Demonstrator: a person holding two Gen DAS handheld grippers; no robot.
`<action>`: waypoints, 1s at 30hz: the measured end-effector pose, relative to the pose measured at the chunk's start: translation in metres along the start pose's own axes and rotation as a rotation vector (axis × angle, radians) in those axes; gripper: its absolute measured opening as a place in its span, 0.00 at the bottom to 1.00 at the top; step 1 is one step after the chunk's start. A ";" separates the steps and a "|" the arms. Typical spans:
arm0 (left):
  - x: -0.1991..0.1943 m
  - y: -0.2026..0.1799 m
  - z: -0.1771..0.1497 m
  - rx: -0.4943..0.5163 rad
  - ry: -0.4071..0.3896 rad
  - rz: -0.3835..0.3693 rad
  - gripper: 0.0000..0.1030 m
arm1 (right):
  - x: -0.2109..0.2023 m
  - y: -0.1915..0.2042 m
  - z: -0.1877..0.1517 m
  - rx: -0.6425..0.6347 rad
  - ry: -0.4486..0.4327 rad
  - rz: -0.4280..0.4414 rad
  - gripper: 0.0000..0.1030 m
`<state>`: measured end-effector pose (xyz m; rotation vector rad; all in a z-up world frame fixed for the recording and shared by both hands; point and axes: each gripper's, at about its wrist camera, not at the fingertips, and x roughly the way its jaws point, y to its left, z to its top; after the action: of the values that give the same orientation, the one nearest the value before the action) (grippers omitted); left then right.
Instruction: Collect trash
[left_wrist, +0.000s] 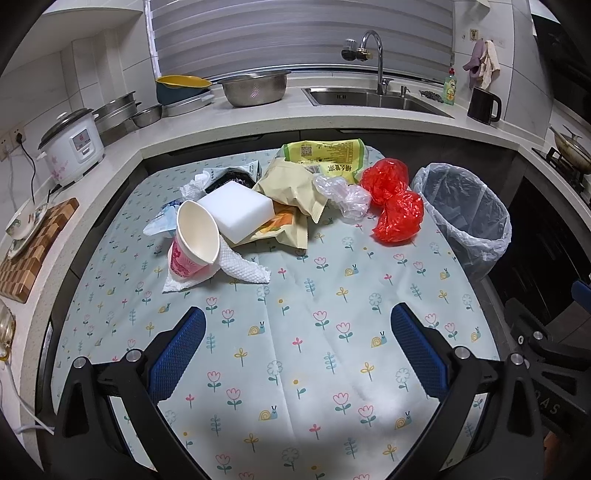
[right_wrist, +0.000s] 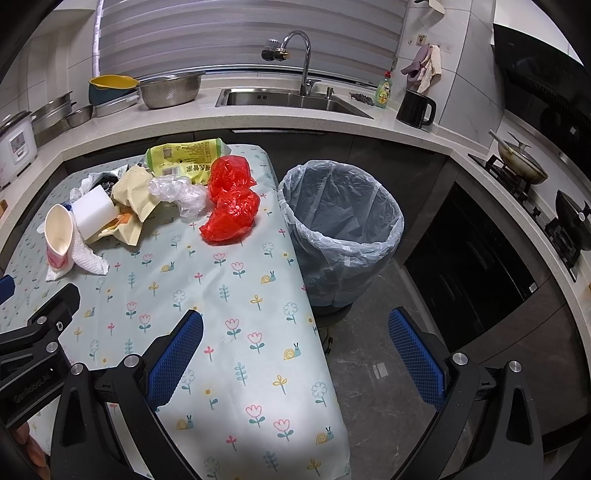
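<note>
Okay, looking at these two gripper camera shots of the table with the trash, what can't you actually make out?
- Black tray, left wrist view: mostly hidden behind the white foam block and tissue.
- Trash bin bottom, both views: liner folds hide whether anything lies inside.
- Print on the yellow-green package: too small to read.
- Blue wrapper, left wrist view: mostly covered by the paper cup.

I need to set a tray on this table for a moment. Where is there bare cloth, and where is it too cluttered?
The near half of the tablecloth is bare, from the paper cup and red plastic bag back to both open grippers. The far half is crowded with the white block, wrappers and bags. The bin stands off the table's right edge.
</note>
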<state>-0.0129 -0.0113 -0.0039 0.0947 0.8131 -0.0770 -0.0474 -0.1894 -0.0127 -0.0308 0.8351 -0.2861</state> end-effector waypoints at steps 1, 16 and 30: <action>0.000 0.000 0.000 -0.001 0.001 0.001 0.93 | 0.001 -0.001 0.000 0.001 0.001 0.000 0.93; 0.011 0.018 0.005 -0.041 0.012 0.002 0.93 | 0.011 0.006 0.005 0.008 0.009 0.007 0.93; 0.057 0.087 0.035 -0.154 0.036 0.054 0.93 | 0.068 0.039 0.050 0.010 0.013 0.074 0.93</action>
<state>0.0601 0.0696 -0.0168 -0.0277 0.8495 0.0381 0.0417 -0.1739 -0.0333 0.0111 0.8455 -0.2204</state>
